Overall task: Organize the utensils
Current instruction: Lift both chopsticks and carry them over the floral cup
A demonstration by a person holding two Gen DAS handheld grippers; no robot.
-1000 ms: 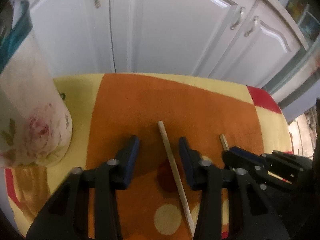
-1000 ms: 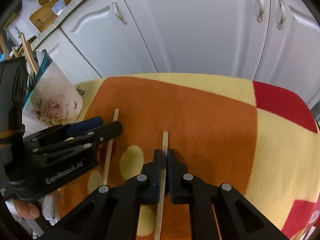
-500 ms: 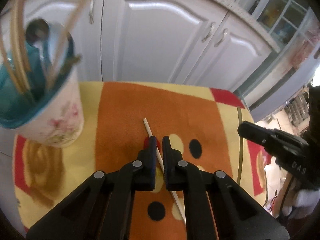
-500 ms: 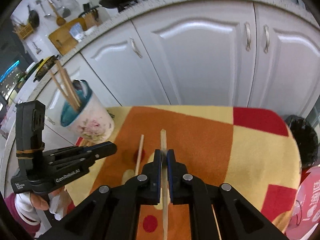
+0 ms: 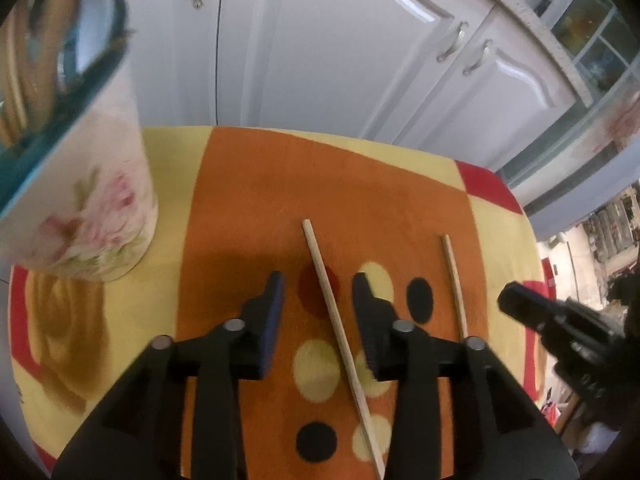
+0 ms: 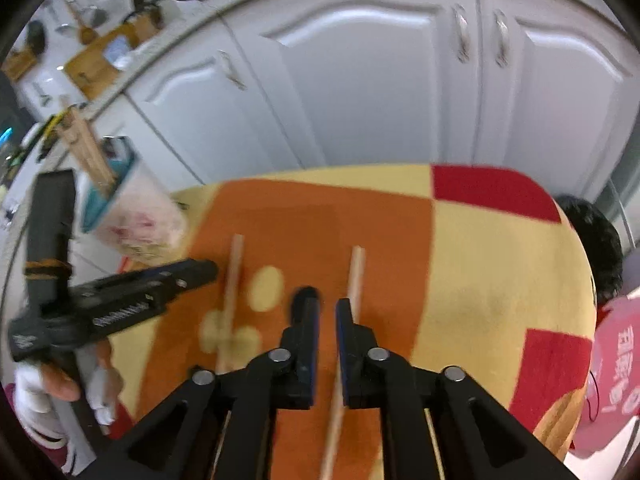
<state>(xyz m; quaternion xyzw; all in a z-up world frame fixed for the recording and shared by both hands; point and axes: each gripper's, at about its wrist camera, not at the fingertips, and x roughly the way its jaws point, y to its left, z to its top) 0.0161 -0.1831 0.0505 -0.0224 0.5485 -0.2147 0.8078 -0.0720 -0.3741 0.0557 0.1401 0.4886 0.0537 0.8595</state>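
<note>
Your left claw (image 5: 318,292) had just been opening and stood apart around one chopstick (image 5: 340,344) lying on the tabletop (image 5: 500,240), gripping nothing, while your right claw (image 6: 325,312), opening slightly, left a narrow gap with the other chopstick (image 6: 355,276) at its right pad, near the holder (image 5: 92,208).

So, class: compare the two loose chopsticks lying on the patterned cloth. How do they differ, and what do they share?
The left chopstick lies between the left gripper's open jaws, which have just been opening; the right chopstick lies outside them, nearer the right gripper. In the left wrist view the left one slants more. Both are plain wooden sticks on the cloth.
</note>
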